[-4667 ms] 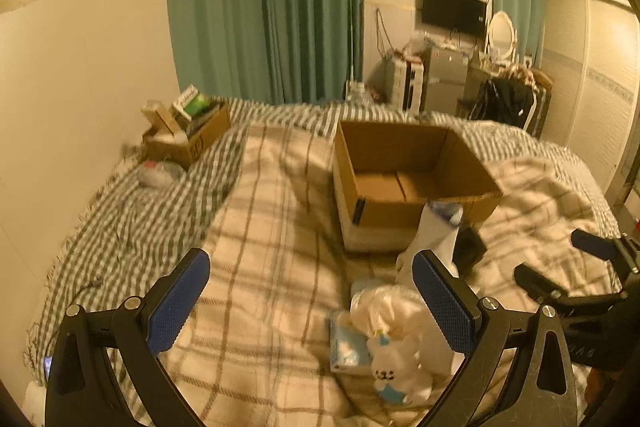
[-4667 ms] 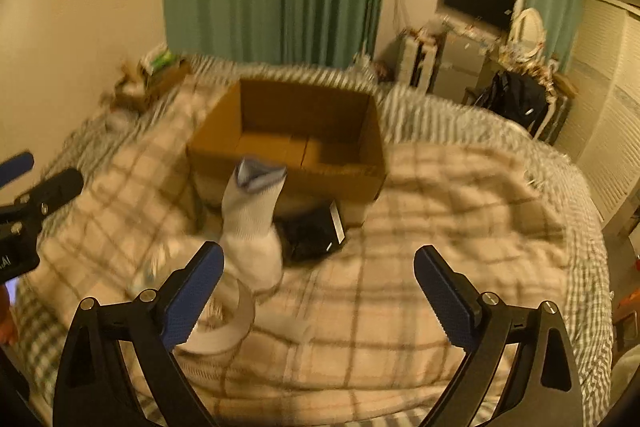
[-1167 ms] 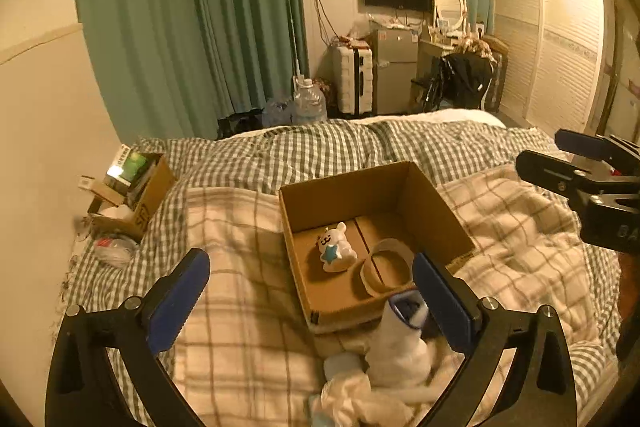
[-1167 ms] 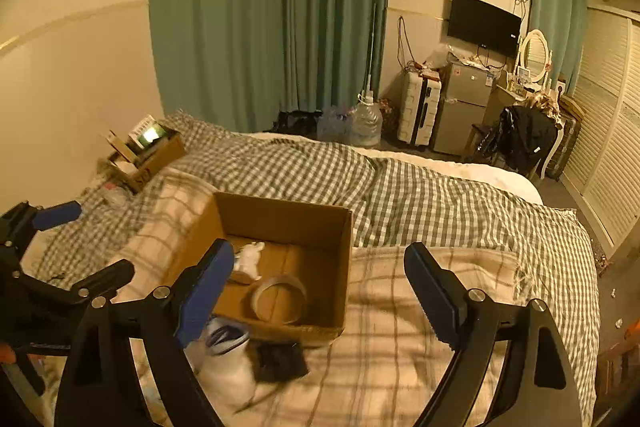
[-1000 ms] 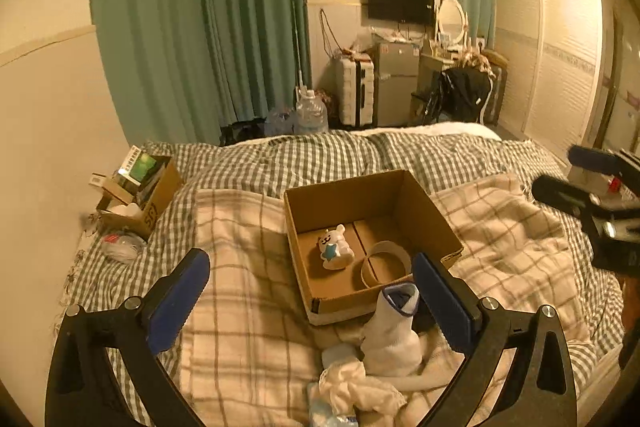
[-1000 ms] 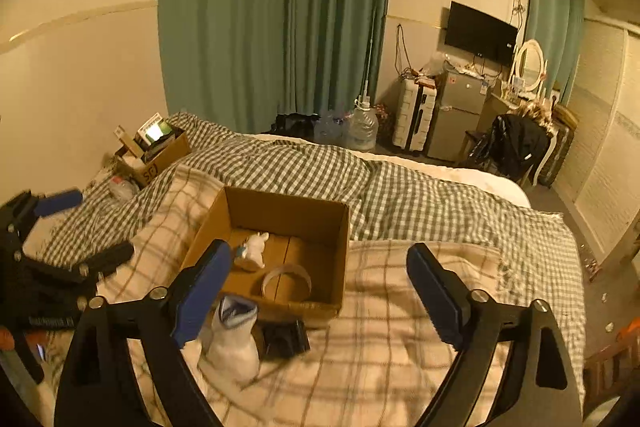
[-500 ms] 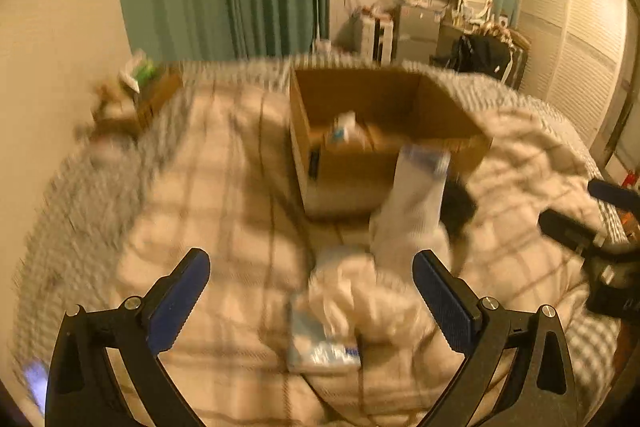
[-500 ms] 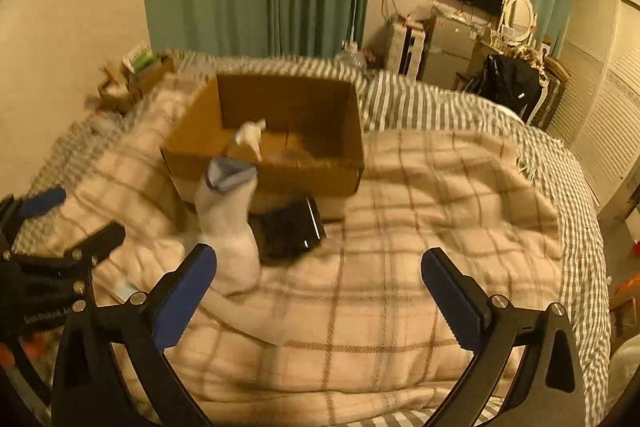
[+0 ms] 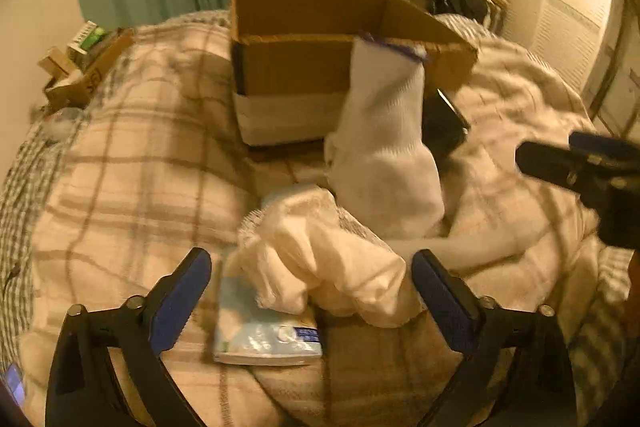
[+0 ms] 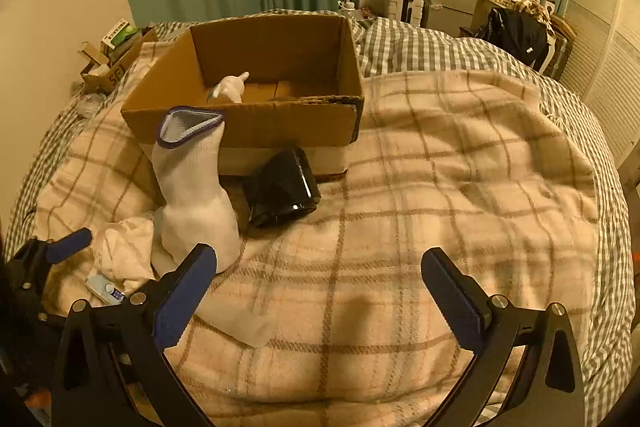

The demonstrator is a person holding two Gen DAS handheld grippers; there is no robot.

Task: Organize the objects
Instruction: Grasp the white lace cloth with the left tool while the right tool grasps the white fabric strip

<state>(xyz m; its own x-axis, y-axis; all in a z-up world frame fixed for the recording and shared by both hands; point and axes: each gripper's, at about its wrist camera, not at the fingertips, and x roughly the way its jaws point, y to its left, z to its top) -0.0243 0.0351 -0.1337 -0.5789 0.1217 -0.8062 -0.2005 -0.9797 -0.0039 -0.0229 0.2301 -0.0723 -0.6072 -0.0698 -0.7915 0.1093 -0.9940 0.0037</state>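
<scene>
A crumpled white cloth (image 9: 320,259) lies on a light-blue tissue packet (image 9: 264,331) on the plaid blanket. My left gripper (image 9: 312,287) hovers low over them, jaws closing, with the cloth between the pads but not pressed. Behind stands an upright white sock (image 9: 384,155) against an open cardboard box (image 9: 320,67), with a black object (image 9: 444,131) beside it. My right gripper (image 10: 318,291) is open over bare blanket, the sock (image 10: 192,195) by its left finger. A white plush toy (image 10: 230,89) shows inside the box (image 10: 248,123); the black object (image 10: 284,187) leans on the box front.
A small carton of odds and ends (image 10: 116,55) sits at the bed's far left by the wall. Green curtains, a TV and cluttered furniture stand beyond the bed. The plaid blanket (image 10: 460,187) spreads wide to the right of the box.
Both grippers have come down close to the bed and tilted downward. The left now hangs right over the white cloth, and the box interior has dropped out of its view.
</scene>
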